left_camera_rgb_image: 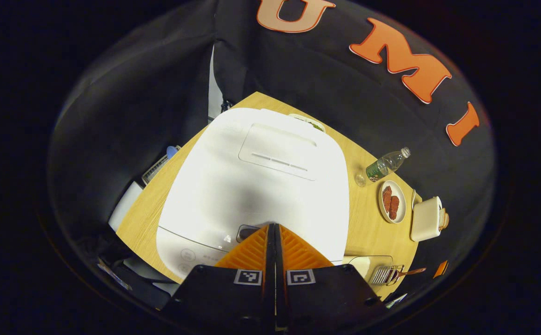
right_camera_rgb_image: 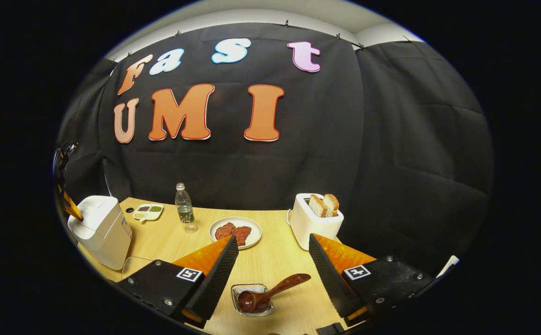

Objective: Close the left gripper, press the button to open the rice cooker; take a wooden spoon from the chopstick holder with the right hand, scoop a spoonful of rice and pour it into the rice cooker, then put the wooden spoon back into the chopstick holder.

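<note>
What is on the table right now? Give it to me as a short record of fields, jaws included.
rice cooker: white rice cooker, lid down
left gripper: jaws shut, tips at the dark button on the cooker's front edge
right gripper: jaws open, above the spoon
wooden spoon: bowl down in the wire holder, handle leaning out
table: wood
other things: bottle, plate of meat, toaster with bread

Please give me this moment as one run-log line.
left gripper: shut, tips at rice cooker button | lid: closed | right gripper: open above wooden spoon in holder
</note>
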